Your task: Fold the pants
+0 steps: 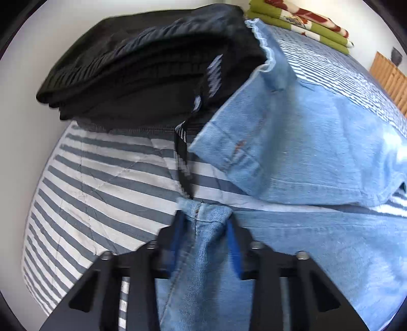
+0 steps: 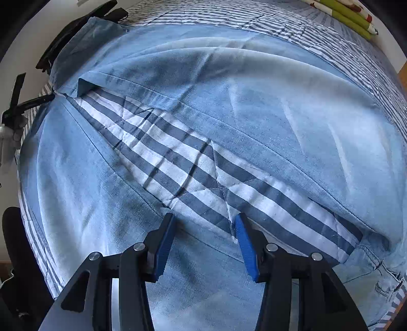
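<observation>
Left wrist — tongs (image 1: 203, 224) on jeans (image 1: 292, 157) hem

Bed: a wide bed fills both views, covered by a quilted bedspread (image 1: 106, 175) in grey-blue and white stripes, its stitching crossing in diagonal lines.
Far end of bed: a folded blanket (image 1: 302, 20) in green with a red and cream pattern lies at the head.
Wall: plain white wall (image 1: 23, 107) beside the bed, and behind the blanket.
Wood: a slatted light wooden panel (image 1: 391, 81) stands at the bed's right edge.
Light: bright, even daylight, with soft shadows in the bedspread's creases.
</observation>
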A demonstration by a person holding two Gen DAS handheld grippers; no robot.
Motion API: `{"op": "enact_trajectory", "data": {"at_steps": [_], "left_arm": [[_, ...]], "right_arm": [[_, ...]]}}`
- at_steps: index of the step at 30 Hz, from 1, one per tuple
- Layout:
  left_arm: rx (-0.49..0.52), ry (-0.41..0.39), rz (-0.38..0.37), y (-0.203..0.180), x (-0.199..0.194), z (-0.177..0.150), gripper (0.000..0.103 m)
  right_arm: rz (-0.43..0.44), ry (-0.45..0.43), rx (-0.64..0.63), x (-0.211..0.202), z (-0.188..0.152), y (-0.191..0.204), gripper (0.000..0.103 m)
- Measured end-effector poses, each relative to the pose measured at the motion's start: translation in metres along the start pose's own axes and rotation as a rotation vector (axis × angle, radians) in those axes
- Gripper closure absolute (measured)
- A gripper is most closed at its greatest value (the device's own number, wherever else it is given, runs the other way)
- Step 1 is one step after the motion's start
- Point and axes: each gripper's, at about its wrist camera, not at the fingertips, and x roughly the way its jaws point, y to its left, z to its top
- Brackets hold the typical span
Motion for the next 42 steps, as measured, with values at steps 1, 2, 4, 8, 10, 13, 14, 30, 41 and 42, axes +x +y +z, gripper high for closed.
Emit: {"op": "enact_trajectory", "data": {"at_steps": [1, 2, 4, 8, 10, 13, 14, 30, 41, 42], "left_arm": [[0.015, -0.002, 0.005, -0.006, -0.003, -0.001, 0.087], [0.031, -0.009, 0.019, -0.011, -0.007, -0.002, 0.088], [0.036, -0.023, 0.027, -0.014, -0.015, -0.002, 0.091], [-0.013, -0.056, 0.003, -0.005, -0.032, -0.004, 0.09], [0.029, -0.021, 0.015, -0.008, -0.035, -0.004, 0.076], [0.034, -0.046, 0.058, -0.005, -0.052, 0.003, 0.053], [0.035, -0.069, 0.05, -0.006, -0.061, 0.007, 0.053], [0.265, -0.115, 0.134, -0.106, -0.036, 0.214, 0.033], [0.218, -0.12, 0.267, -0.115, 0.017, 0.251, 0.096], [0.212, -0.145, 0.252, -0.113, 0.012, 0.249, 0.097]], "right_arm": [[0.016, 0.008, -0.012, -0.001, -0.003, 0.004, 0.085], [0.001, 0.006, -0.024, -0.002, -0.004, 0.008, 0.089], [-0.051, 0.002, -0.057, -0.002, -0.007, 0.019, 0.096], [-0.102, -0.102, -0.041, -0.023, -0.006, 0.026, 0.098], [-0.087, -0.09, -0.057, -0.026, -0.006, 0.029, 0.094], [-0.068, -0.079, -0.06, -0.041, -0.007, 0.03, 0.086], [-0.071, -0.104, -0.055, -0.055, -0.007, 0.024, 0.086], [-0.192, -0.209, 0.091, -0.123, 0.035, -0.085, 0.069], [-0.284, -0.231, 0.108, -0.088, 0.112, -0.169, 0.049], [-0.292, -0.229, 0.108, -0.083, 0.12, -0.175, 0.049]]}}
